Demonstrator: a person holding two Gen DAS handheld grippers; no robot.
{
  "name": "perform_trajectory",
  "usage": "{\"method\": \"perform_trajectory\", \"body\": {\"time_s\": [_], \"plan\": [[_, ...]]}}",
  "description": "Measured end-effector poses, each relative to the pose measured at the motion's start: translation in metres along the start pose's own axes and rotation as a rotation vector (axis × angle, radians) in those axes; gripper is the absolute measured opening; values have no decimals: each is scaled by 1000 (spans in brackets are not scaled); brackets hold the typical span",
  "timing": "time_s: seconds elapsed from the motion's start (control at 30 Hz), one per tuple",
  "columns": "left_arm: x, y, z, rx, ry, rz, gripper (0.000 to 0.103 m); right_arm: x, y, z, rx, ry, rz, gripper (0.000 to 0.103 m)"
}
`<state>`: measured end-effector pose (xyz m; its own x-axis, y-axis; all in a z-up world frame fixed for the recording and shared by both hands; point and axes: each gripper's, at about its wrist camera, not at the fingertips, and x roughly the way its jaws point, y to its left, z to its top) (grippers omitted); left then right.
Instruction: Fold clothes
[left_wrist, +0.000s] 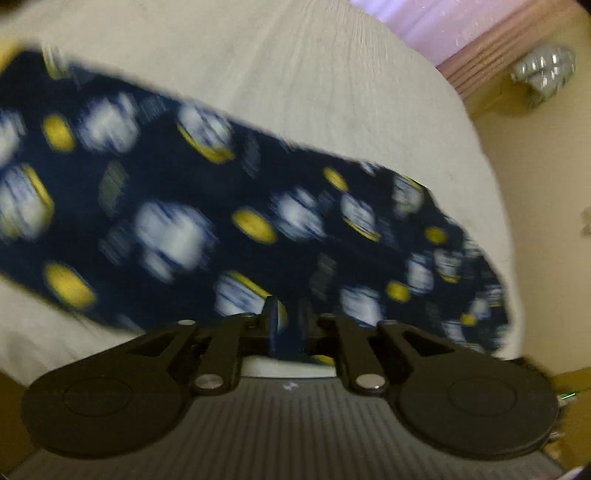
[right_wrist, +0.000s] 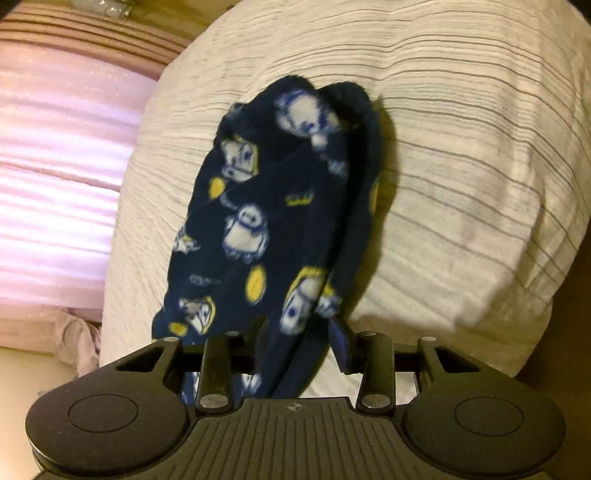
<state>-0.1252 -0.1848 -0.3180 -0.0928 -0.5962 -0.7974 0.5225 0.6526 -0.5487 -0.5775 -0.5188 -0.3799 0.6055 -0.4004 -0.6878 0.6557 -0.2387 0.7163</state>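
Navy fleece garment (right_wrist: 273, 221) was held above white bed (right_wrist: 461, 147); edge was pinched by left tongs (left_wrist: 288, 325), bunched end by right tongs (right_wrist: 295, 339).

Both fisheye views look forward over their own black gripper housing at lower frame, angled down close onto the white ribbed bedspread (left_wrist: 295, 74) (right_wrist: 461, 166). Both share the navy fleece garment with white-and-yellow print (left_wrist: 184, 206) (right_wrist: 266, 221) and pink pleated curtain (left_wrist: 424, 26) (right_wrist: 55, 184).
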Motion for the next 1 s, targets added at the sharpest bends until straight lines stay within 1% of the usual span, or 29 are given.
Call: {"method": "perform_trajectory", "body": {"time_s": [0.03, 0.13, 0.17, 0.3, 0.4, 0.47, 0.63, 0.73, 0.8, 0.9, 0.93, 0.97, 1.0], "plan": [[7, 0, -5, -50, 6, -8, 24, 2, -3, 2, 4, 3, 7, 41], [26, 2, -21, -202, 24, -32, 25, 2, -5, 8, 6, -2, 25, 41], [30, 2, -25, -239, 25, -36, 25, 2, -6, 10, 6, -4, 29, 41], [43, 10, -35, -318, 17, -38, 26, 0, -12, 13, 10, -4, 28, 41], [48, 25, -37, -428, 7, -61, 26, 1, -17, 19, 25, -11, 34, 41], [52, 30, -37, -475, -9, -67, 26, 4, -16, 21, 26, -11, 40, 41], [54, 33, -35, -494, -32, -77, 22, 9, -14, 28, 21, -16, 41, 41], [55, 33, -34, -488, -27, -82, 22, 10, -17, 32, 39, -26, 48, 41], [55, 33, -36, -482, -19, -88, 24, 10, -19, 36, 45, -34, 46, 41], [57, 35, -38, -478, -20, -78, 25, 7, -20, 40, 41, -41, 45, 41], [58, 36, -38, -481, -25, -75, 23, 7, -19, 41, 39, -41, 48, 41], [59, 37, -37, -481, -30, -75, 16, 5, -18, 42, 26, -46, 48, 40], [58, 38, -36, -473, -34, -76, 8, 2, -18, 42, 13, -50, 48, 33]]}}
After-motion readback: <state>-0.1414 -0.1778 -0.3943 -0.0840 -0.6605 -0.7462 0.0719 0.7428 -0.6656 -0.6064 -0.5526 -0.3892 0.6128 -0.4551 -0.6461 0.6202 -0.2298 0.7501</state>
